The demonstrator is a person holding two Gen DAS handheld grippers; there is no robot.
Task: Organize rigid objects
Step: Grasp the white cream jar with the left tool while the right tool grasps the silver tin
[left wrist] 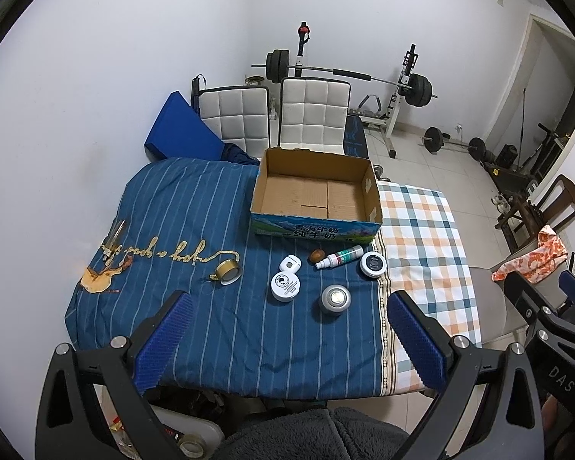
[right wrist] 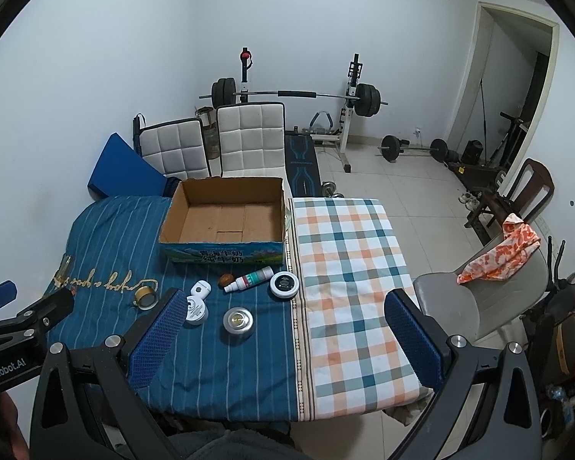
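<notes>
Both my left gripper [left wrist: 287, 339] and right gripper [right wrist: 283, 339] hover wide apart and empty above the striped cloth [left wrist: 195, 207], short of the cardboard box [left wrist: 314, 195].

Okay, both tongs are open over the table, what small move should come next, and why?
Probably lower the right tongs onto the silver puck light: it lies nearest, the cardboard box is empty, and both tongs hold nothing.
</notes>
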